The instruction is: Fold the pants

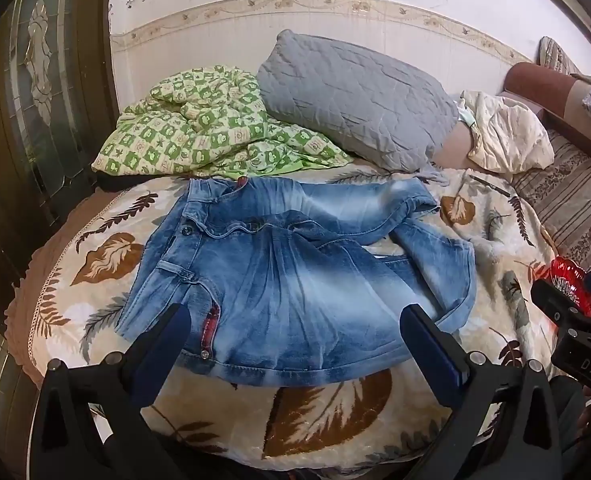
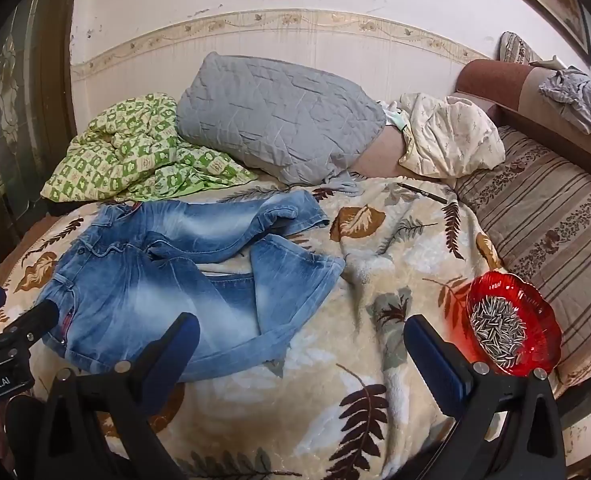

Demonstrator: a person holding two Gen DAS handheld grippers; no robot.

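Lying crumpled on the leaf-print fleece blanket (image 2: 375, 360) of the bed are the faded blue denim pants (image 1: 287, 272), waist to the left, legs bent over each other.

White letters "DAS" show on the right gripper (image 2: 301, 346) in the left view. "enRobot.AI" shows on the left gripper (image 1: 295, 330) in the right view.

Both have their jaws wide and hold nothing. The left one hangs over the near edge of the pants, the right one over bare blanket beside them.

A red glass bowl of striped seeds (image 2: 511, 326) sits near the right jaws. A grey quilted pillow (image 1: 355, 100), a green checked cloth (image 1: 199, 128), a cream cloth (image 2: 451, 140) and a dark pen (image 2: 423, 193) lie behind.
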